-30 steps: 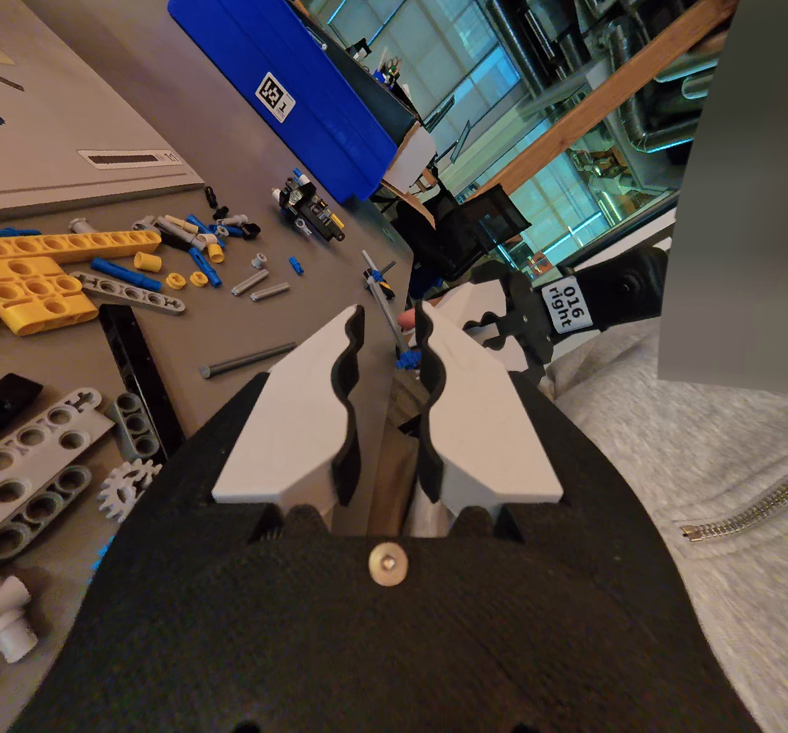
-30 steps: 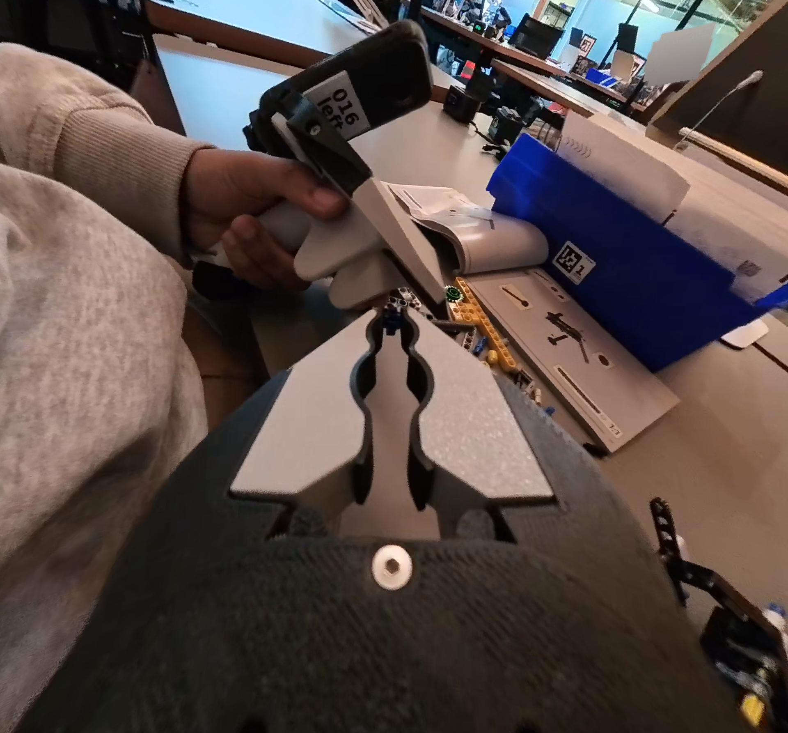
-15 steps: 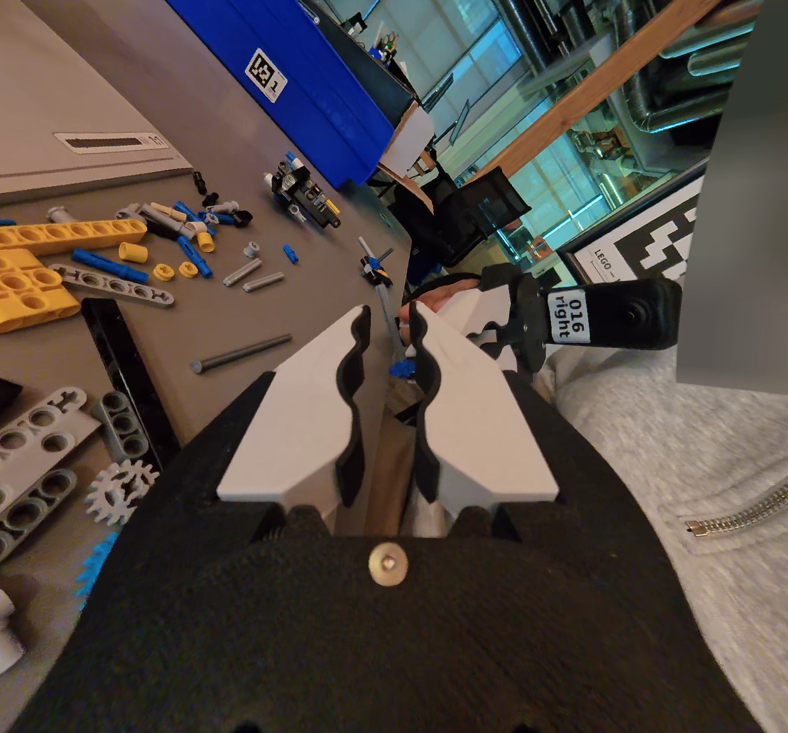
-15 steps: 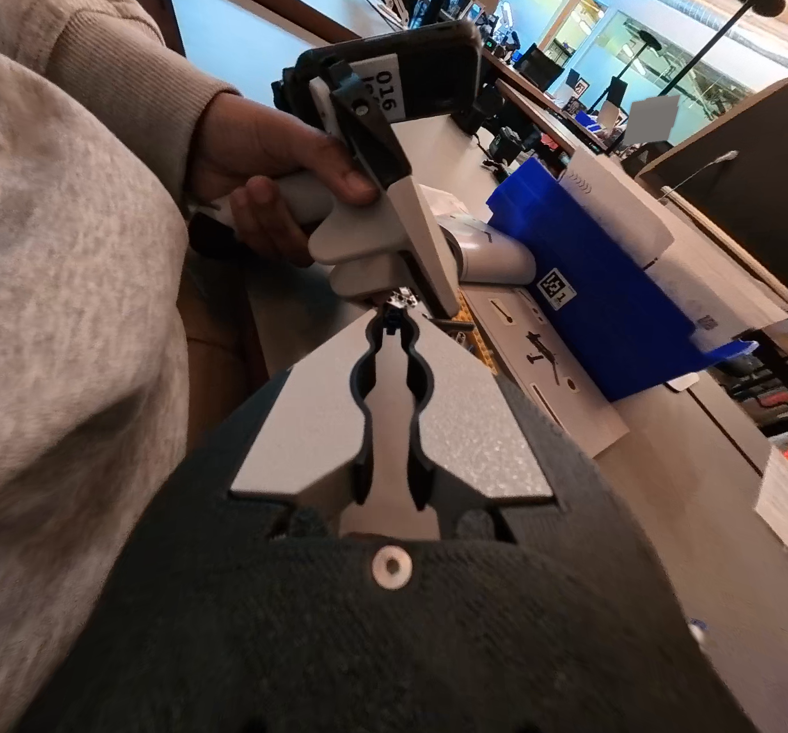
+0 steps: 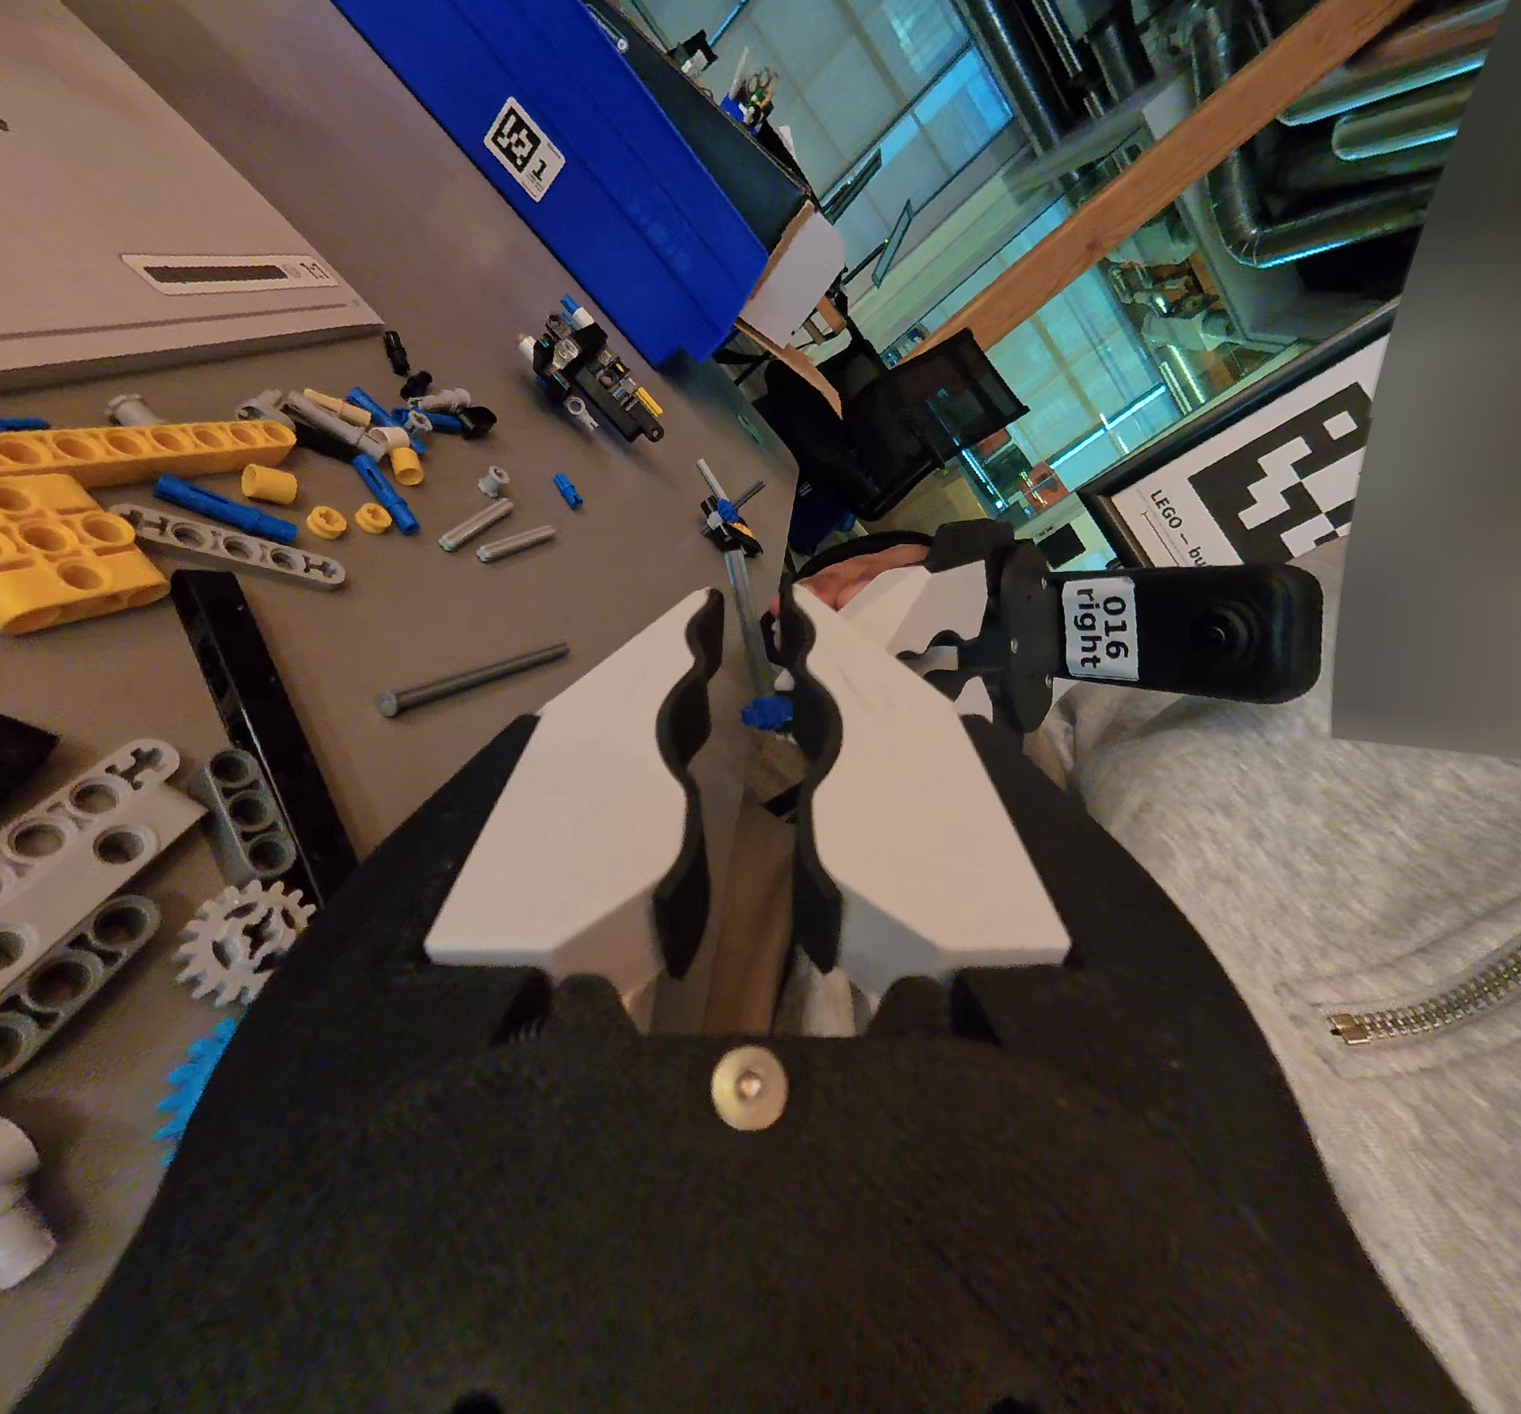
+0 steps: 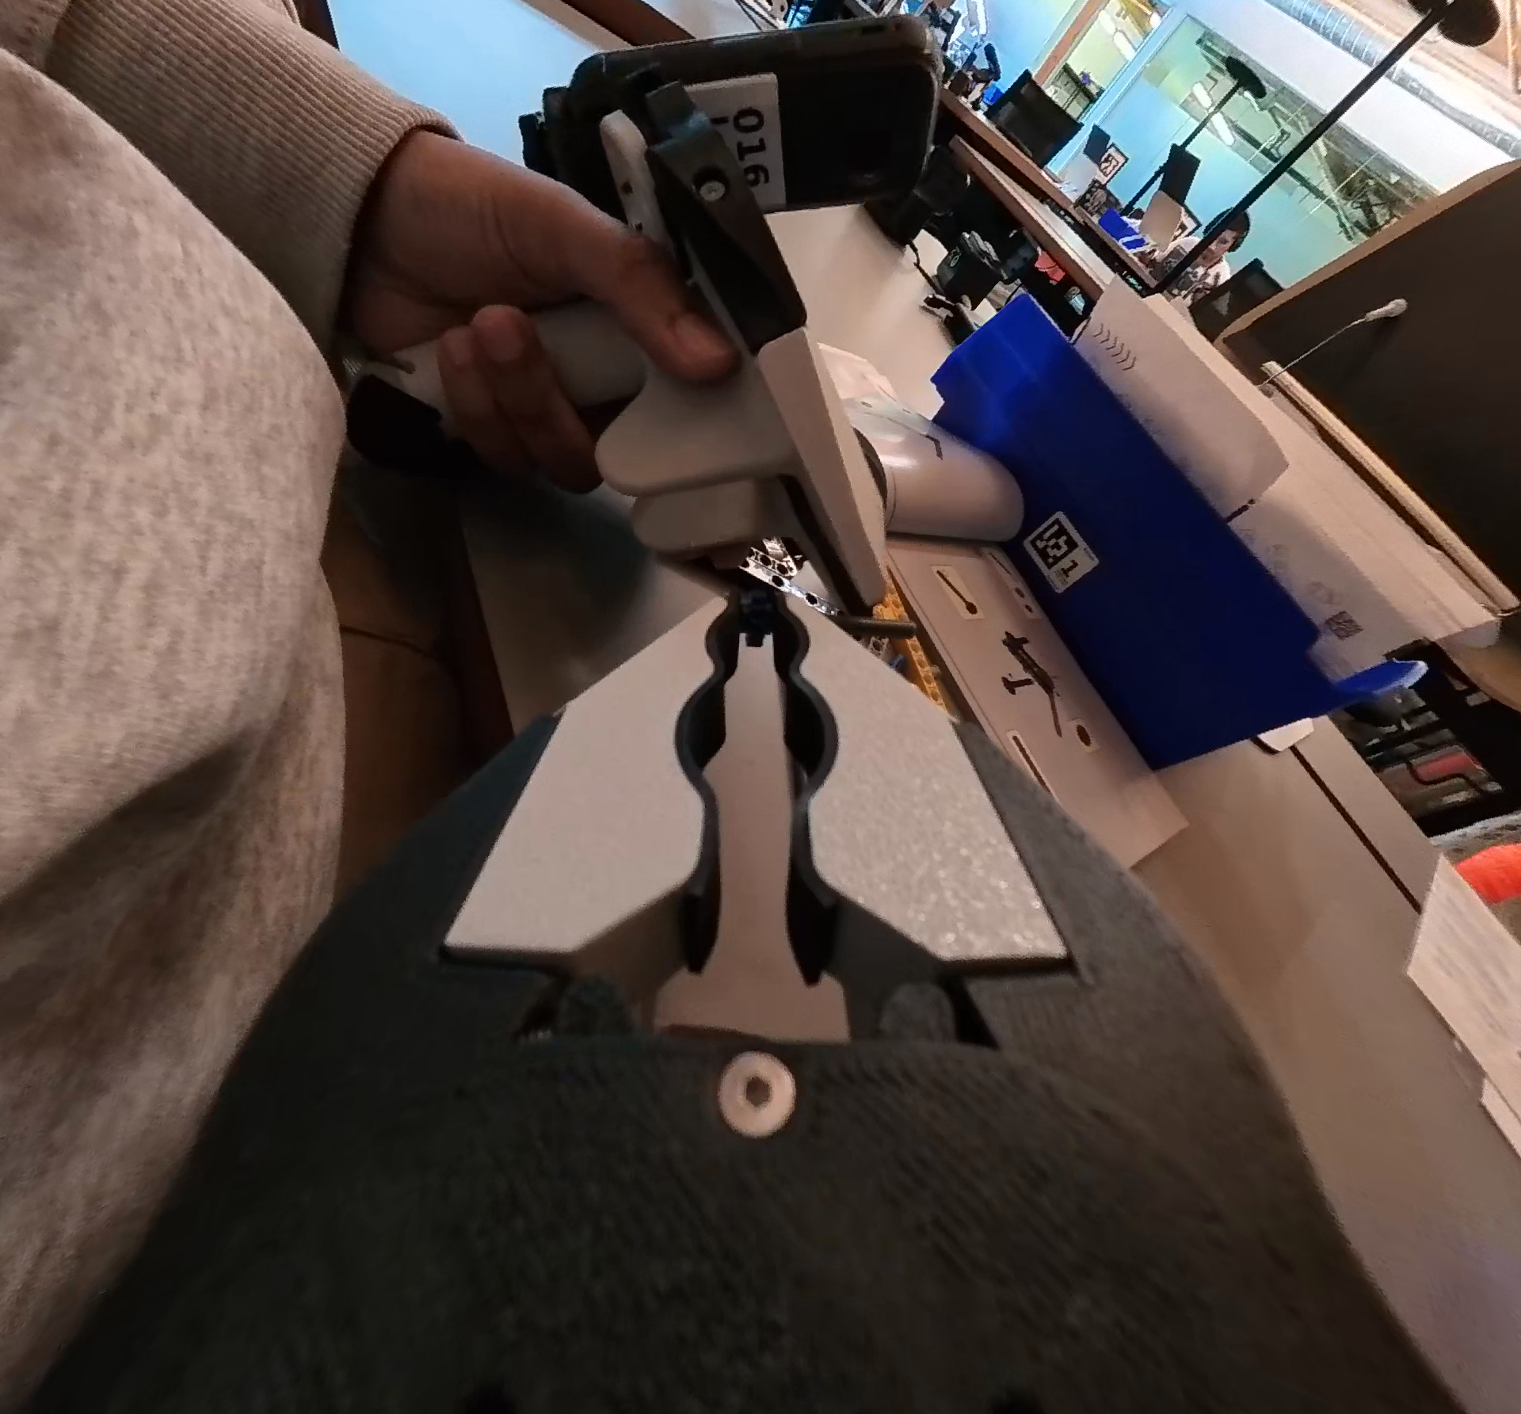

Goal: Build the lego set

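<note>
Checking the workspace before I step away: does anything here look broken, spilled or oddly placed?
Nothing looks damaged. Loose lego parts lie scattered on the table, normal mid-build. The left gripper and right gripper meet on a thin grey axle with a blue piece, held off the table's edge.

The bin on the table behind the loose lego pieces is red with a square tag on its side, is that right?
Not quite: the bin is blue, not red, as the left wrist view shows. The rest holds: it stands on the table behind the loose lego pieces, with a square tag on its side.
</note>
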